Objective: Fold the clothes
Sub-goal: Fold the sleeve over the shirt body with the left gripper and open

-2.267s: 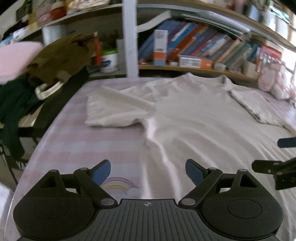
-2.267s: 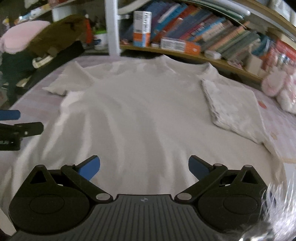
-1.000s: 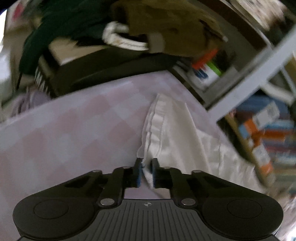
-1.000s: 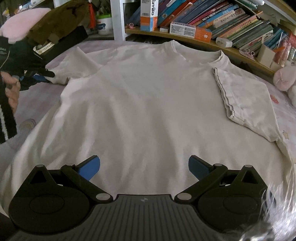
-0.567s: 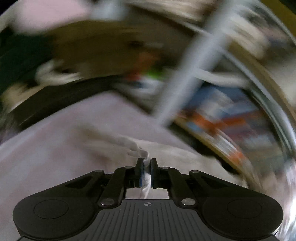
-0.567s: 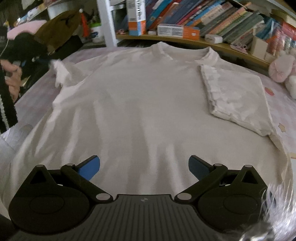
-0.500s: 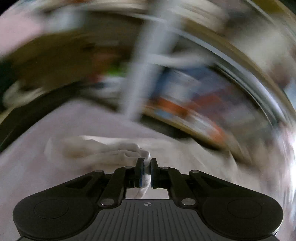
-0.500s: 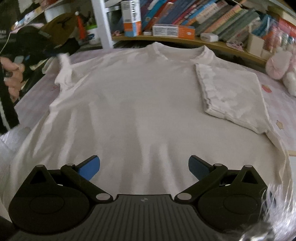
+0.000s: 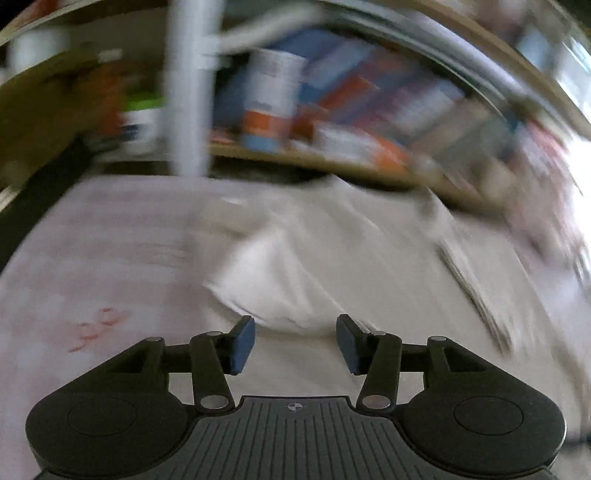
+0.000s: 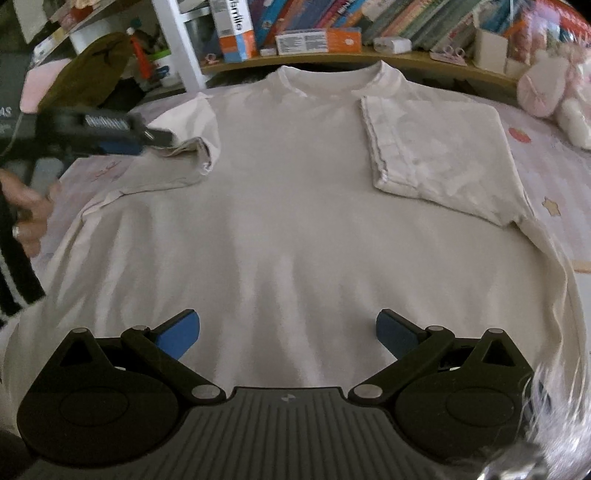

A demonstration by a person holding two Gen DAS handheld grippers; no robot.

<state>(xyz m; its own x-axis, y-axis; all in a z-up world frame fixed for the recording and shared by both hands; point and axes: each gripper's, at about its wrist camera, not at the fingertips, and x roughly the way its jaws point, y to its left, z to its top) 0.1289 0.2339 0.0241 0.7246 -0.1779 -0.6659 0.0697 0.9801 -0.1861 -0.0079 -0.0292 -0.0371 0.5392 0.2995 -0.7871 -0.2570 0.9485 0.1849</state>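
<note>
A white T-shirt [image 10: 295,206] lies flat on the pink checked bed, collar toward the bookshelf. Its right sleeve [image 10: 436,147] is folded in over the body. Its left sleeve [image 10: 192,147] is folded partly inward and lies crumpled; it also shows in the blurred left wrist view [image 9: 273,295]. My left gripper [image 9: 295,343] is open and empty just short of that sleeve; in the right wrist view it [image 10: 125,142] hovers beside the sleeve. My right gripper [image 10: 288,332] is open and empty above the shirt's lower middle.
A bookshelf [image 10: 332,29] with books and boxes runs along the far edge. A pile of olive, pink and dark clothes [image 10: 85,74] sits at the far left. Pink plush toys [image 10: 546,88] sit at the far right. The bed sheet [image 10: 554,177] shows around the shirt.
My left gripper carried the left sleeve inward over the shirt, then opened and let it go. My right gripper stayed open over the lower shirt.
</note>
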